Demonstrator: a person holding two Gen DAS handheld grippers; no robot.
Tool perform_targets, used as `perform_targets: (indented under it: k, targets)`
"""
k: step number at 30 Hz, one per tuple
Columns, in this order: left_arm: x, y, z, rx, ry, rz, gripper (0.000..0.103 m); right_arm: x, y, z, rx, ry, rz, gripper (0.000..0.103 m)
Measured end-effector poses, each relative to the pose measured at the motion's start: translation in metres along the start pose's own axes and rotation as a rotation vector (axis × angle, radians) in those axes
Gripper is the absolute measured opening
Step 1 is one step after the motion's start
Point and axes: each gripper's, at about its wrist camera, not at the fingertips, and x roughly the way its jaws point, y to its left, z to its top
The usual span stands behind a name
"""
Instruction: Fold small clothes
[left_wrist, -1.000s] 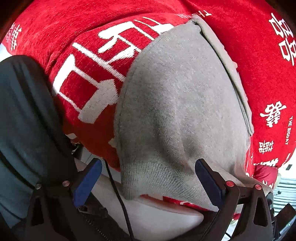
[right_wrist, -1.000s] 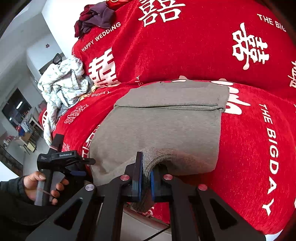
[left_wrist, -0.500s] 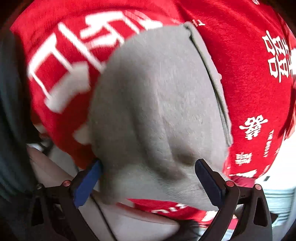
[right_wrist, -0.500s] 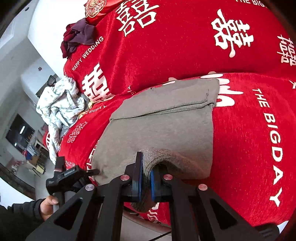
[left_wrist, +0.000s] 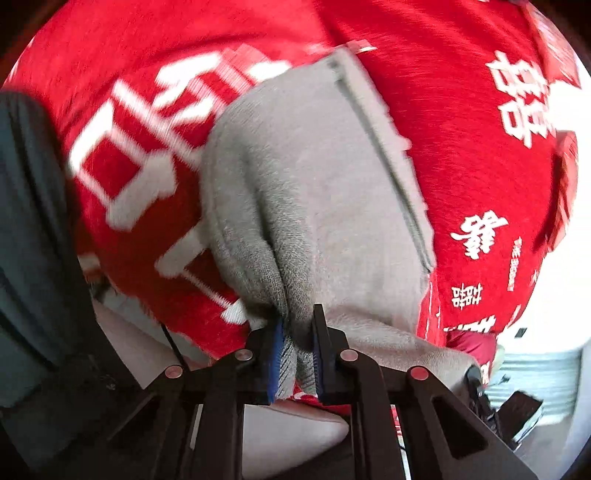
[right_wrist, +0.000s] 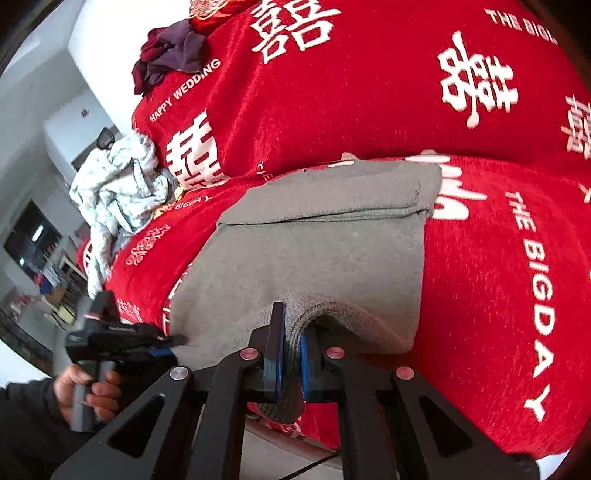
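Observation:
A grey knit garment (right_wrist: 314, 254) lies partly folded on a red blanket (right_wrist: 498, 258) with white characters; it also shows in the left wrist view (left_wrist: 325, 206). My right gripper (right_wrist: 290, 354) is shut on the garment's ribbed near hem at its right corner. My left gripper (left_wrist: 297, 354) is shut on the same hem at the left corner, with the cloth bunched between the blue pads. In the right wrist view the left gripper (right_wrist: 110, 332) shows at lower left, held in a hand.
A crumpled pale patterned cloth (right_wrist: 118, 188) lies at the blanket's far left. A dark maroon and purple garment (right_wrist: 170, 51) sits on top at the back. The blanket's near edge hangs over a pale surface (left_wrist: 288, 435).
My left gripper has moved in onto the hem and shut on it; it was open one second ago. My right gripper has stayed shut on the hem.

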Motion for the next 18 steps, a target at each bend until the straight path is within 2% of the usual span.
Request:
perform_targets:
  k: [4,5,6,8,11,14,16,17,18]
  targets:
    - [-0.028,-0.030,0.003,0.179,-0.114,0.015,0.015,-0.009,0.007,0.000,-0.030,-0.037,-0.018,0.007]
    - [-0.035,-0.037,0.006,0.213,-0.147,0.016,0.006,-0.011,0.007,0.001,-0.030,-0.048,-0.024,0.007]
    - [-0.042,-0.045,0.011,0.246,-0.184,0.007,0.002,-0.012,0.007,0.002,-0.028,-0.058,-0.029,0.007]
    - [-0.053,-0.062,0.023,0.294,-0.253,-0.007,0.002,-0.013,0.006,0.006,-0.015,-0.072,-0.031,0.007]
    - [-0.059,-0.068,0.044,0.325,-0.299,-0.015,0.002,-0.006,0.004,0.014,0.000,-0.067,-0.026,0.007]
    - [-0.049,-0.062,0.059,0.291,-0.216,-0.014,0.003,0.004,0.004,0.022,0.007,-0.057,-0.037,0.007]
    - [-0.037,-0.049,0.056,0.257,-0.123,0.061,0.003,0.007,0.003,0.026,0.013,-0.057,-0.036,0.007]
    - [-0.031,-0.039,0.053,0.223,-0.088,0.109,0.014,0.008,0.002,0.028,0.012,-0.063,-0.036,0.007]
    - [-0.023,-0.027,0.049,0.172,-0.052,0.158,0.030,0.009,0.001,0.030,0.012,-0.065,-0.038,0.007]
